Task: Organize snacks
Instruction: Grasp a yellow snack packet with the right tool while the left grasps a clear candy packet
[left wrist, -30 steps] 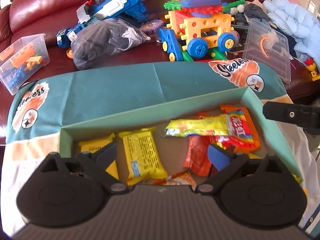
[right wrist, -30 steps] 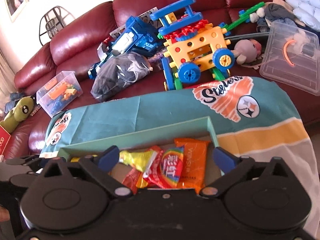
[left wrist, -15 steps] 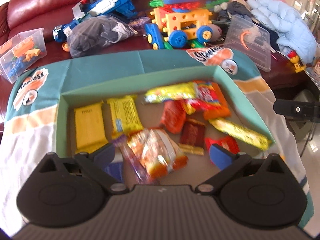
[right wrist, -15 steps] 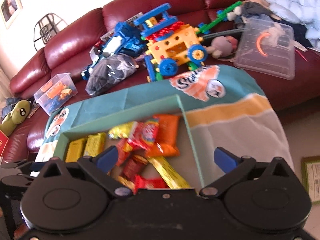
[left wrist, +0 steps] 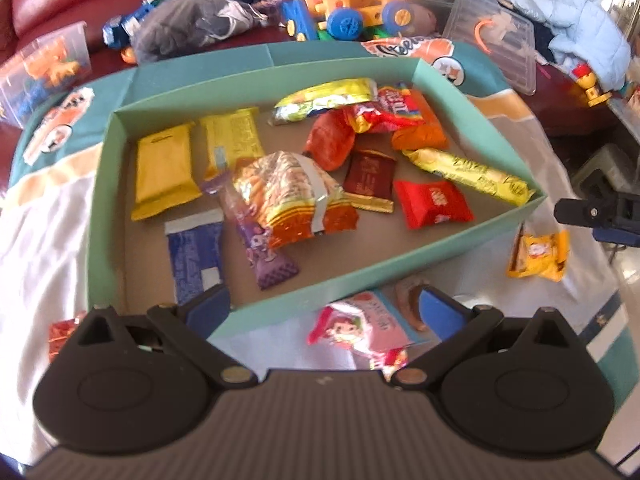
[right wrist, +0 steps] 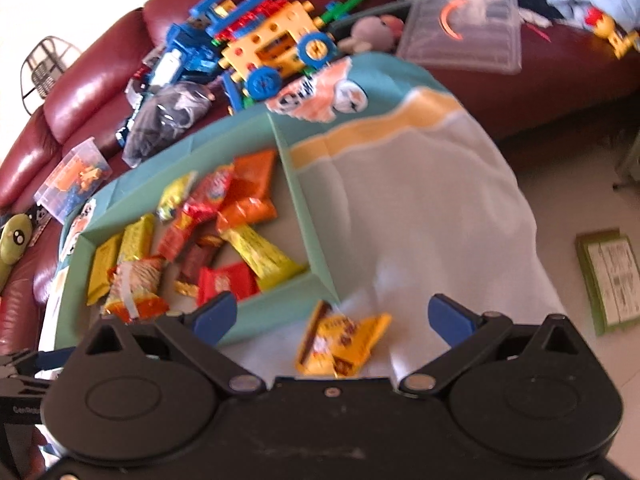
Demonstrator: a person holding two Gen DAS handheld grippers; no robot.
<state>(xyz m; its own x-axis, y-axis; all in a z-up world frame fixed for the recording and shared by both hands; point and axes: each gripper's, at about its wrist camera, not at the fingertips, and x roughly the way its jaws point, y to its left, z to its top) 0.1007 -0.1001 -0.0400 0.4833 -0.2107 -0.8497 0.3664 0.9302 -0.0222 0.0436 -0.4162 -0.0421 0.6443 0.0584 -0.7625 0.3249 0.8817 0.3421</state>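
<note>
Hovering, jaws wide: left gripper (left wrist: 325, 309); right gripper (right wrist: 332, 316); snack box (left wrist: 472, 240)

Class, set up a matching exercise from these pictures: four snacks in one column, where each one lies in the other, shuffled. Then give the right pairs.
Snacks
1. red packet
2. pink packet
3. blue packet
4. yellow bag

Places
A. on the cloth, between the open left gripper's fingers
B. in the box, near its left wall
C. on the cloth, outside the box's right corner
D. in the box, right side

Pairs: 1-D, 2-A, 3-B, 4-C
</note>
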